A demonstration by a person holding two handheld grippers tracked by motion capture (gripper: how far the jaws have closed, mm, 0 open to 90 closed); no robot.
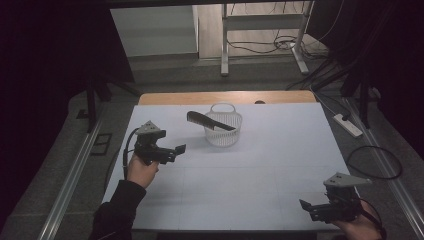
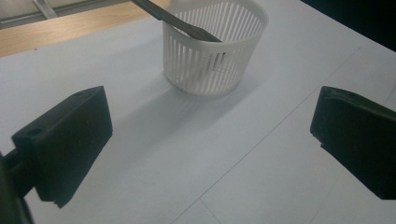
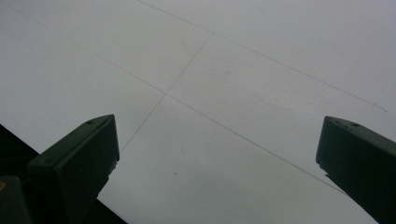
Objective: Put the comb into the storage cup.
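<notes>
Comb [image 1: 209,121] and basket [image 1: 223,134] are what the work turns on: the dark comb lies tilted across the white slatted basket near the far middle of the table [image 1: 250,170], its toothed end down inside the bowl and its handle end jutting out over the rim toward the left. Going from the left, the left gripper [image 1: 172,150] is held above the sheet, near the basket but apart from it, pointing toward it; in the left gripper view its jaws stand wide with nothing between them, and the basket [image 2: 212,51] sits ahead with the comb [image 2: 175,21] leaning out over its rim. The comb looks like thin, stiff plastic, so I judge it light and easy to lift, though smooth enough to slip or swivel in a pinch taken too near one tip. The best hold seems to be the projecting handle end or the solid spine, clear of the fine teeth, which could bend or snag on the slats. The basket itself looks light and thin-walled, likely to slide or tip if the comb is dragged rather than lifted; its rim or the small loop handle at the far side would be the places to steady it. Well off at the near right corner, the right gripper [image 1: 315,206] hovers low over bare table, jaws wide apart and empty, as its own view confirms.
</notes>
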